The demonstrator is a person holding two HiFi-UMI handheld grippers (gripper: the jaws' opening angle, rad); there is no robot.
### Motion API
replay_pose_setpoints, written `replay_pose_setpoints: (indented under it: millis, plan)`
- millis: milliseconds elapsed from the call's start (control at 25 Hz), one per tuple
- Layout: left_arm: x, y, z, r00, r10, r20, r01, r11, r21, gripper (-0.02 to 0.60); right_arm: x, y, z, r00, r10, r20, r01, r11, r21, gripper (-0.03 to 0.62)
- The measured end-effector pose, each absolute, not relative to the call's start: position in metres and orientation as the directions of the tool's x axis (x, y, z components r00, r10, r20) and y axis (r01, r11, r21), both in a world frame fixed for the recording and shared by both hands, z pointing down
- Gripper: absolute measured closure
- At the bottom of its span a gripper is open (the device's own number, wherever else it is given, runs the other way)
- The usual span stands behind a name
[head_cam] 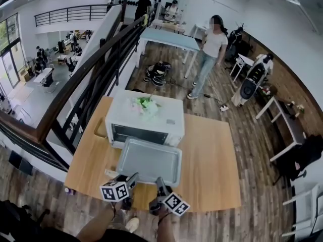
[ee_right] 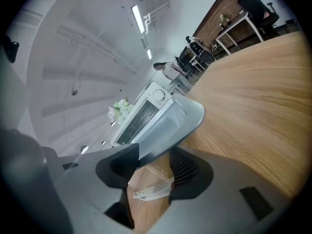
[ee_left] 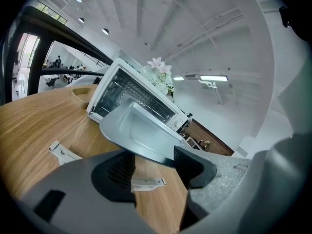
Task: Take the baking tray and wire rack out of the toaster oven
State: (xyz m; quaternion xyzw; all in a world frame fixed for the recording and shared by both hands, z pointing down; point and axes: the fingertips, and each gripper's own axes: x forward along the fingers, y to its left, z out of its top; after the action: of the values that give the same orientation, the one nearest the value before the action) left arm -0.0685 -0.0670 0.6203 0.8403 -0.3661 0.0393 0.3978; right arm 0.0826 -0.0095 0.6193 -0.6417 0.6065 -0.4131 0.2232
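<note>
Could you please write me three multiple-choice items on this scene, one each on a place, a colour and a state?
1. Where is the baking tray relative to the toaster oven?
A. Fully inside it.
B. In front of it, over the table.
C. On the floor.
2. What colour is the oven's casing?
A. White.
B. Black.
C. Red.
3. What is the left gripper doing?
A. Hanging open, away from everything.
B. Shut on nothing.
C. Its fingers grip the tray's rim.
Answers: B, the tray lies before the oven's mouth; A, the casing looks white; C, the rim sits between its fingers.
</note>
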Motion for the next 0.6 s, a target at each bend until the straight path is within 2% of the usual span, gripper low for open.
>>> replay_pose_setpoints:
  millis: [600]
  plan:
    - [0.036, -0.01, 0.619, 0.827, -0.448, 0.339, -0.55, -0.527, 0.647, 0.336, 0.175, 0.074, 0.614, 0.108, -0.962, 0.25, -0.556, -0.267, -0.788, 0.402]
